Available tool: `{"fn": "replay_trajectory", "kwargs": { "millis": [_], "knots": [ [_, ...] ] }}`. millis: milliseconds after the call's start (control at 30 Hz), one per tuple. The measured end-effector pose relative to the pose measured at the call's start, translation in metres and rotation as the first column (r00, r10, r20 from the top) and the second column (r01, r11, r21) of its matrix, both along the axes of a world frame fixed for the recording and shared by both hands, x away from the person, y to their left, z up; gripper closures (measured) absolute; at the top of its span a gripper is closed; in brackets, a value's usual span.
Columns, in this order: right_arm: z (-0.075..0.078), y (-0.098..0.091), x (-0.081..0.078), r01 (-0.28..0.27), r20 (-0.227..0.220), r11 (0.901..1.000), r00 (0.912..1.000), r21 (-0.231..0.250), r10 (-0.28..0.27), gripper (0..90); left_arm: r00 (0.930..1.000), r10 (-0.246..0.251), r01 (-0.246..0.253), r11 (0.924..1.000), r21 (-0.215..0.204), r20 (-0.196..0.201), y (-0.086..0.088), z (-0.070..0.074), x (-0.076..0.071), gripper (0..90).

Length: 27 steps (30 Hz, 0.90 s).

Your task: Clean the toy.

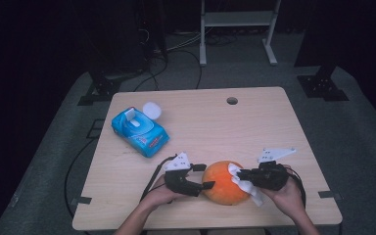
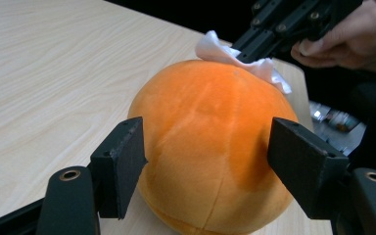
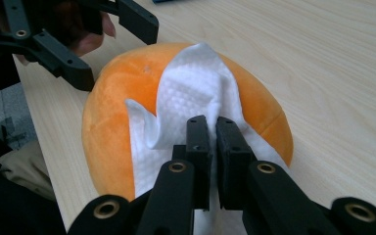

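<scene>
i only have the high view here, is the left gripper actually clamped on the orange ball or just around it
Observer: Just around it. In the left gripper view both pads of the left gripper stand beside the orange plush ball, with a visible gap at each side.
Operator: and the right one, has it got the wipe
Observer: Yes. In the right gripper view the right gripper has its jaws shut on a fold of the white wipe.
Operator: is the wipe on the ball or lifted off
Observer: On it. The wipe lies draped over the ball's top and down the side facing the right gripper.
</scene>
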State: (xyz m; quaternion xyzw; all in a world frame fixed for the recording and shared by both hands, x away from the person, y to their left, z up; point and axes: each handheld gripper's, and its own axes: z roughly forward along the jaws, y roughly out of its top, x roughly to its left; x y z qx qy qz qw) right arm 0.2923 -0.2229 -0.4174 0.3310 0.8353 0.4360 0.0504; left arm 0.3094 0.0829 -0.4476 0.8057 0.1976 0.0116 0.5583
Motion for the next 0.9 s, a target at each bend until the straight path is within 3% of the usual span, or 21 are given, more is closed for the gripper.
{"fn": "replay_trajectory", "kwargs": {
  "millis": [33, 133, 300, 367, 500, 567, 667, 800, 867, 900],
  "knots": [
    [0.0, 0.0, 0.0, 0.002, -0.001, 1.0, 1.0, 0.001, -0.002, 84.7, 0.9999, -0.008, 0.007, 1.0, -0.004, -0.012, -0.001, -0.002, 0.0, 30.6],
    [0.0, 0.003, 0.0, -0.006, 0.006, 0.9999, 1.0, -0.012, 0.006, 84.6, 0.9998, -0.018, 0.018, 0.9998, 0.004, 0.005, -0.003, -0.005, 0.0, 33.8],
    [0.0, 0.002, 0.0, 0.002, 0.005, 1.0, 1.0, -0.007, -0.002, 84.5, 0.9979, -0.004, 0.0, 0.9981, -0.062, -0.064, -0.002, -0.011, 0.003, 36.8],
    [-0.001, 0.002, 0.0, 0.004, 0.006, 1.0, 1.0, -0.008, -0.004, 84.4, 0.9982, 0.007, -0.011, 0.9977, -0.067, -0.059, -0.002, -0.013, 0.003, 36.8],
    [-0.001, 0.003, 0.0, 0.002, 0.006, 1.0, 1.0, -0.007, -0.002, 84.4, 0.9998, 0.002, -0.002, 0.9999, -0.016, -0.018, -0.004, -0.008, 0.0, 34.7],
    [-0.001, 0.003, 0.0, -0.004, 0.002, 1.0, 1.0, 0.001, 0.004, 84.3, 0.9999, 0.011, -0.01, 0.999, 0.044, -0.008, -0.009, -0.008, -0.002, 18.0],
    [-0.001, 0.006, -0.002, -0.011, 0.001, 0.9999, 0.9999, -0.004, 0.011, 84.1, 0.9998, -0.018, 0.018, 0.9981, 0.059, 0.012, -0.015, -0.011, -0.004, 17.4],
    [-0.001, 0.005, -0.001, 0.002, 0.006, 1.0, 1.0, 0.003, -0.002, 84.1, 0.999, -0.019, 0.018, 0.9993, 0.034, 0.041, -0.013, -0.009, -0.004, 39.7],
    [0.001, 0.005, -0.001, 0.009, 0.015, 0.9999, 0.9998, 0.009, -0.009, 84.2, 0.9978, -0.017, 0.015, 0.9994, 0.03, 0.064, -0.013, -0.007, -0.005, 45.7],
    [0.002, 0.006, -0.001, 0.015, 0.022, 0.9998, 0.9996, 0.01, -0.015, 84.3, 0.995, -0.023, 0.02, 0.9991, 0.038, 0.097, -0.013, -0.004, -0.005, 47.6]
  ]
}}
